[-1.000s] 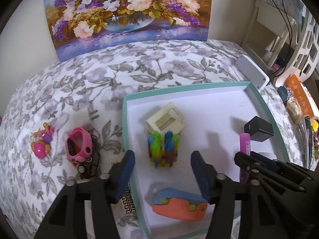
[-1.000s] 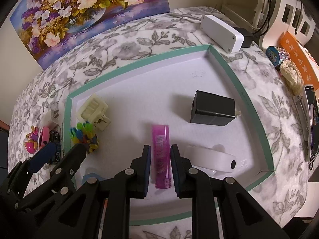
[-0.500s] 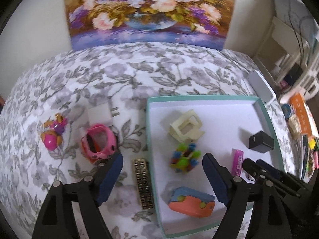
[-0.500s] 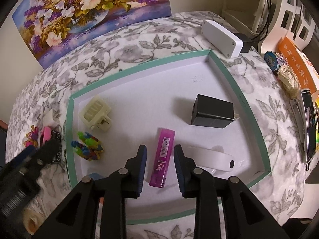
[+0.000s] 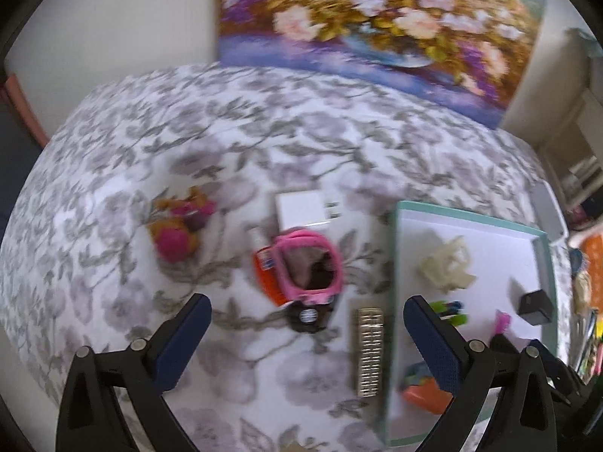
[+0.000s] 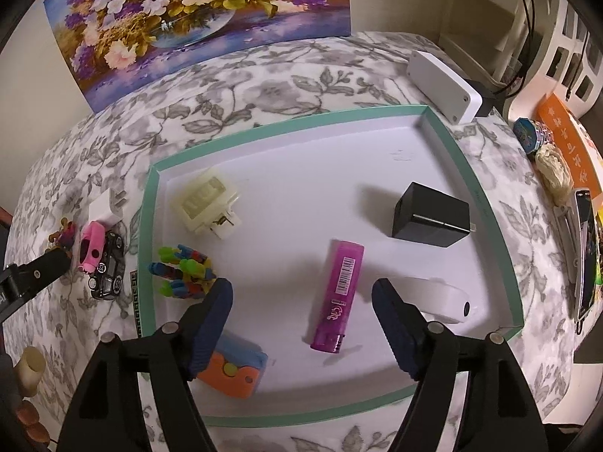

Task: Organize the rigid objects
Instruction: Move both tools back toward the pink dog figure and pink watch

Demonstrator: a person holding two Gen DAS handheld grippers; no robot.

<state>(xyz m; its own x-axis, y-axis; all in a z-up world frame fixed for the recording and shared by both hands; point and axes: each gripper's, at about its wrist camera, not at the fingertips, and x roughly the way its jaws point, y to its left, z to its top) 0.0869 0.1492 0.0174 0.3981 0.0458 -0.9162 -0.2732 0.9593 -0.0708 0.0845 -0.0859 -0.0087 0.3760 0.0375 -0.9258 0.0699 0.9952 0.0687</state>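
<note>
Between the wide-spread, empty jaws of the left gripper lies the cluster still outside the tray: a pink toy sits just ahead of the gap, with a small black toy car touching its near end and an orange-labelled bottle against its left flank. Just right of these, beside the tray's teal wall, a flat patterned bar lies with its long axis running away from the jaws, so a straight closure would likely catch its narrow sides. Further out sit a white charger and a pink-and-gold figure. The right gripper hangs equally wide open and empty over the tray, the magenta lighter lying lengthwise between its fingers. Judged from this layout, the left gripper is nearer the unsorted pieces.
</note>
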